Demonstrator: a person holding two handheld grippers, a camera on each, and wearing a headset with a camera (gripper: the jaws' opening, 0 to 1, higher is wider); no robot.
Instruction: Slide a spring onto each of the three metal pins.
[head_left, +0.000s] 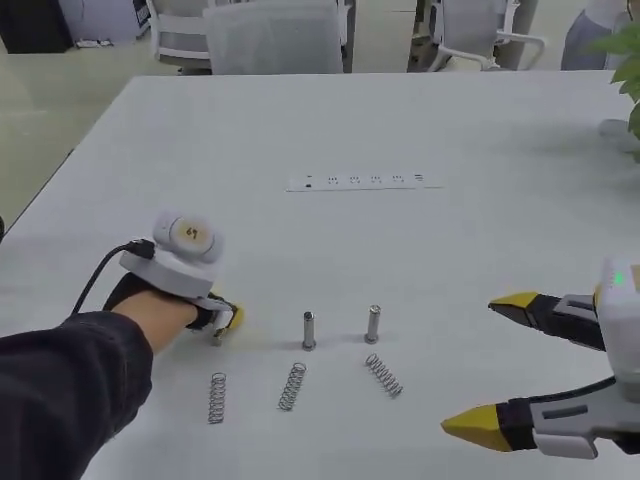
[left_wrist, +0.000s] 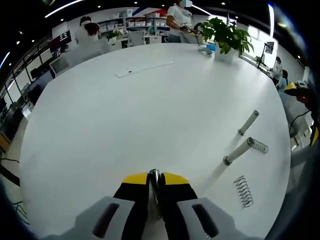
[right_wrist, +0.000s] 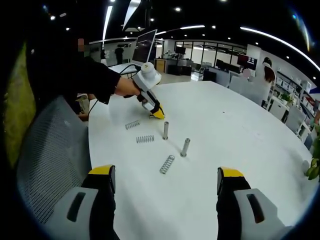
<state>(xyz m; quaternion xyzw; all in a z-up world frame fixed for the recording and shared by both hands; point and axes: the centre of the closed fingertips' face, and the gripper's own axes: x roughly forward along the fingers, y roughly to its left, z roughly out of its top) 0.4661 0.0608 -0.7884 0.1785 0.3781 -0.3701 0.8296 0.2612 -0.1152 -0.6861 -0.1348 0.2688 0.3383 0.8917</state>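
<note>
1. Centre pin (head_left: 308, 330) and right pin (head_left: 373, 324) are stood side by side on the table (head_left: 480, 250).
2. Left of them, a third pin (head_left: 217, 338) is clamped in the left gripper (head_left: 230, 322).
3. Below, left spring (head_left: 217, 397), middle spring (head_left: 292, 386) and right spring (head_left: 383, 374) are laid in a row.

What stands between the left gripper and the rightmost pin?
The middle pin, upright, in the head view. The left gripper is shut on the third pin.

An open-plan office: white meeting table (head_left: 400, 120), mesh chairs (head_left: 275, 40), a monitor (right_wrist: 145, 46), a potted plant (left_wrist: 227, 35).
</note>
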